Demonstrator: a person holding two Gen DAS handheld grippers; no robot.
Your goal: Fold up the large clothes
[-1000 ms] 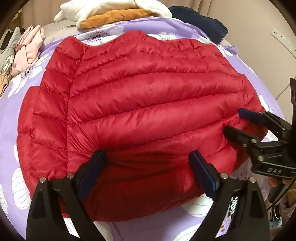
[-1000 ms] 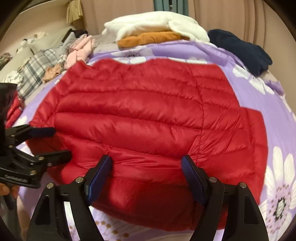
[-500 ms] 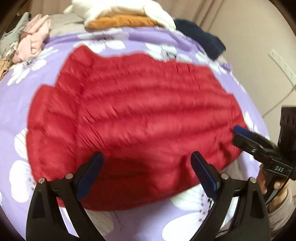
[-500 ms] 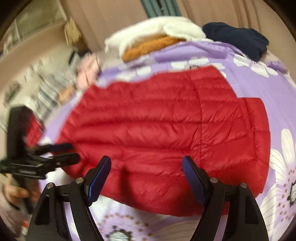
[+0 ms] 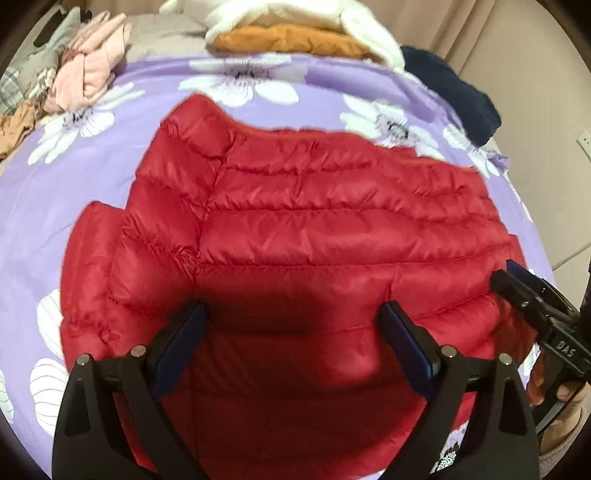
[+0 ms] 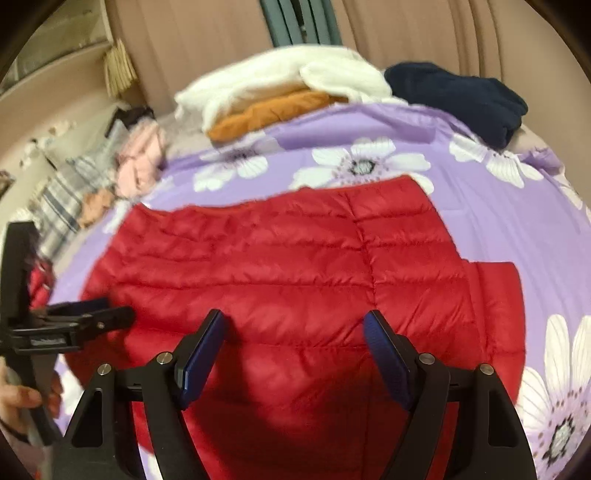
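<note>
A red quilted puffer jacket (image 5: 325, 236) lies folded flat on the purple flowered bedspread (image 5: 74, 184); it also shows in the right wrist view (image 6: 295, 266). My left gripper (image 5: 293, 325) is open and empty, held above the jacket's near edge. My right gripper (image 6: 293, 332) is open and empty, also above the near edge. The right gripper shows at the right edge of the left wrist view (image 5: 517, 288), beside the jacket's right end. The left gripper shows at the left of the right wrist view (image 6: 110, 314), beside the jacket's left end.
At the far side of the bed lie a white and orange pile (image 5: 295, 33), a dark navy garment (image 5: 454, 92) and pink clothes (image 5: 88, 74). A plaid cloth (image 6: 62, 199) lies at the left. Walls and curtains stand behind.
Both grippers have lifted and pulled back from the jacket. More bedspread shows beyond it. The jacket stays flat.
</note>
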